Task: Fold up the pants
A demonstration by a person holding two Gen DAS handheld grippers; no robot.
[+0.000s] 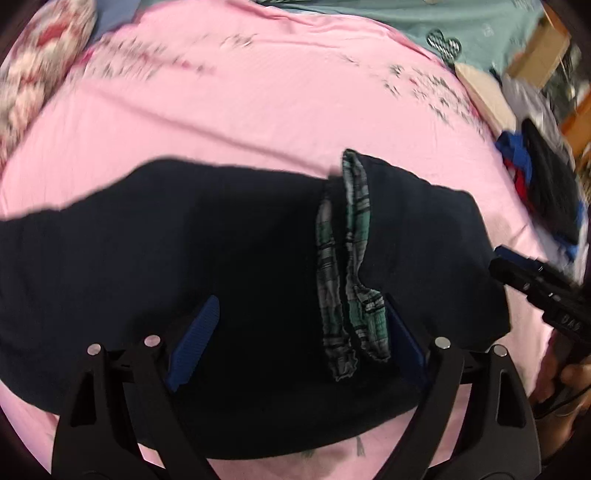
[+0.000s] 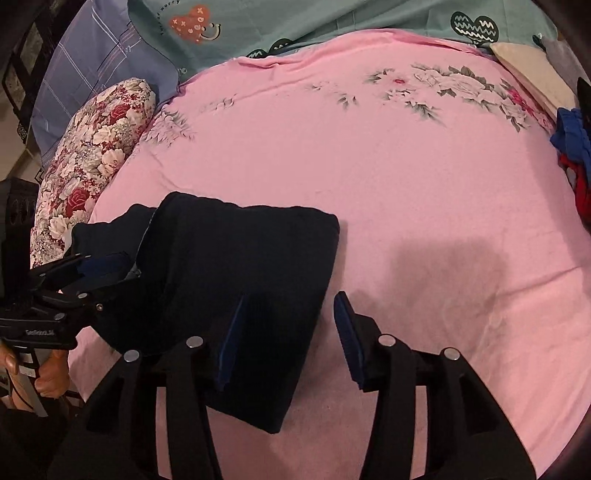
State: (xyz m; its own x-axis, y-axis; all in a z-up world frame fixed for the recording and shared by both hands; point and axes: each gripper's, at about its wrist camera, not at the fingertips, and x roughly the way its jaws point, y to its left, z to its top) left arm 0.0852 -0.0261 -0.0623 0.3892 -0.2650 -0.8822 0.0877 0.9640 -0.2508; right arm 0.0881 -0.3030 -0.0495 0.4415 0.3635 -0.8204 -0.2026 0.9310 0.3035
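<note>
Black finger frames with blue ribbed pads fill the lower edge of both wrist views. Left wrist view: the left gripper point(image 1: 299, 339) hovers over the dark navy pants point(image 1: 221, 277), jaws spread wide, nothing held between them; its left pad point(image 1: 194, 343) and right pad point(image 1: 404, 343) stand on either side of a green-and-grey plaid waistband lining point(image 1: 349, 266) that is turned out and lies across the dark cloth. The pants lie spread across the pink floral bedsheet point(image 1: 258, 110), near its front edge. At the right margin the right gripper point(image 1: 517, 269) enters from the side, its tip at the right edge of the pants; from this view its jaws cannot be judged.

Right wrist view: the right gripper point(image 2: 288, 339) is likewise wide open and holds nothing; its left pad point(image 2: 231, 347) overlies the folded corner of the pants point(image 2: 240, 266), while its right pad point(image 2: 349, 343) is over bare bedsheet point(image 2: 406, 184). The left gripper point(image 2: 103, 267) reaches in from the left margin, fingers pointing right at the raised edge of the pants, with a bare hand point(image 2: 44, 373) gripping its handle below.

Surroundings: a red-and-white floral pillow point(image 2: 92, 162) at left, a teal blanket with heart prints point(image 2: 332, 22) beyond the sheet, and a heap of blue, red and black clothes point(image 1: 543, 177) at right.
</note>
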